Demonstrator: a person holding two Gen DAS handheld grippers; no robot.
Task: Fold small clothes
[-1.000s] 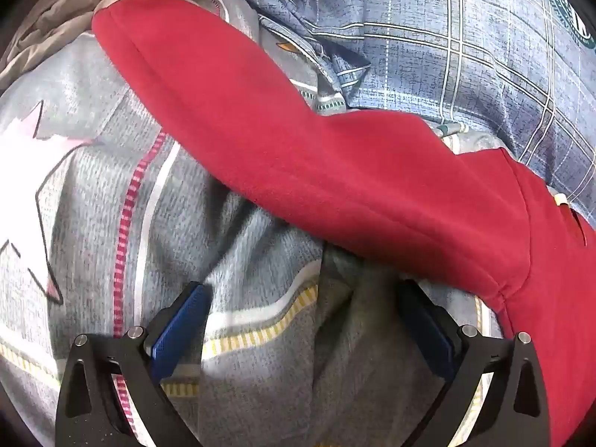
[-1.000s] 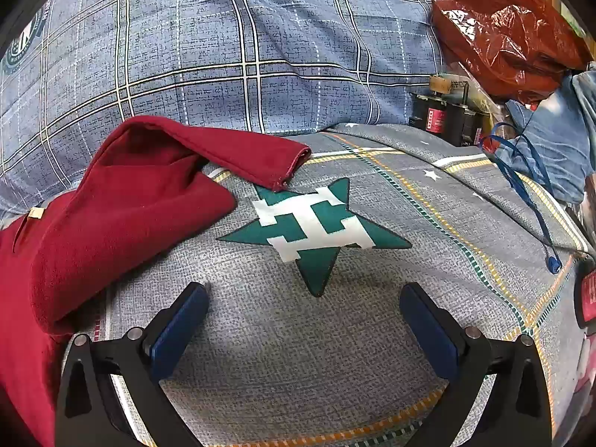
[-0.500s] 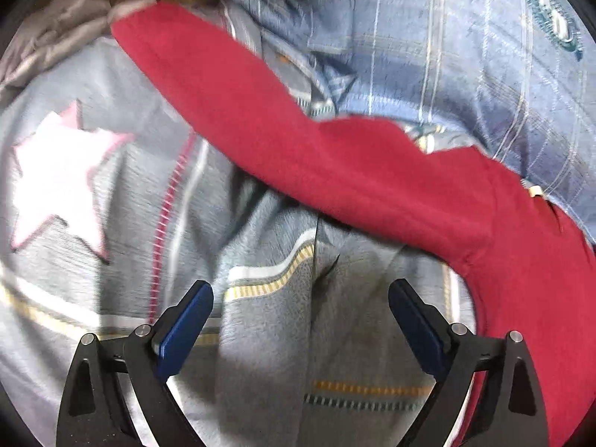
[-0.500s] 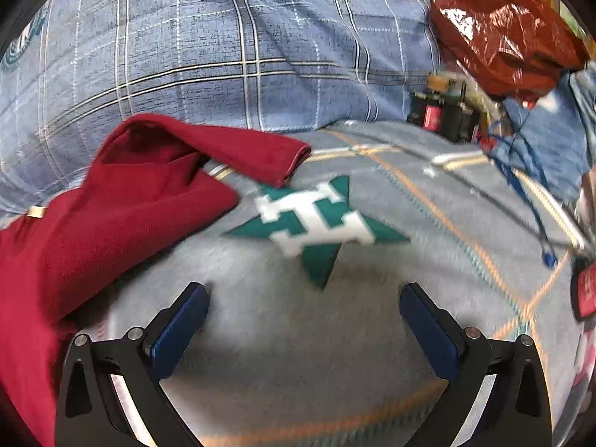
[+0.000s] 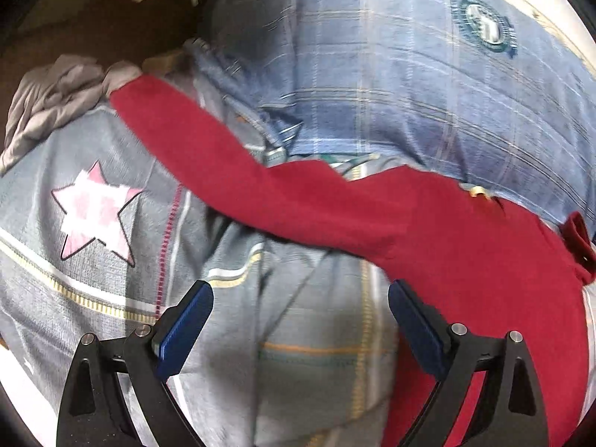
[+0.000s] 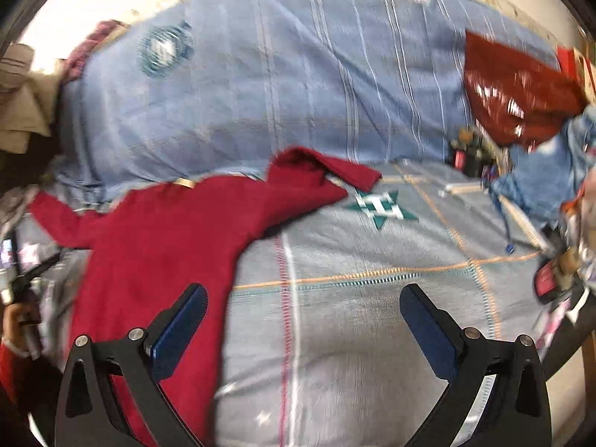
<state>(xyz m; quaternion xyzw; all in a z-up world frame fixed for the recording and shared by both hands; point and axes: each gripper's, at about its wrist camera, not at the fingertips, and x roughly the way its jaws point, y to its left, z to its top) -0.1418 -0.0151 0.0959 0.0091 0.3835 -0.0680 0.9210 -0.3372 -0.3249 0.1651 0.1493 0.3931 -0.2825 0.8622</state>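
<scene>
My left gripper hangs with jaws wide and empty over the grey star-print bedsheet, ready to take an edge. The red garment lies unfolded, one sleeve stretched left, the other sleeve doubled over. My right gripper is likewise wide, holding nothing. Behind: a blue plaid quilt, a red plastic bag and clutter at the right.
</scene>
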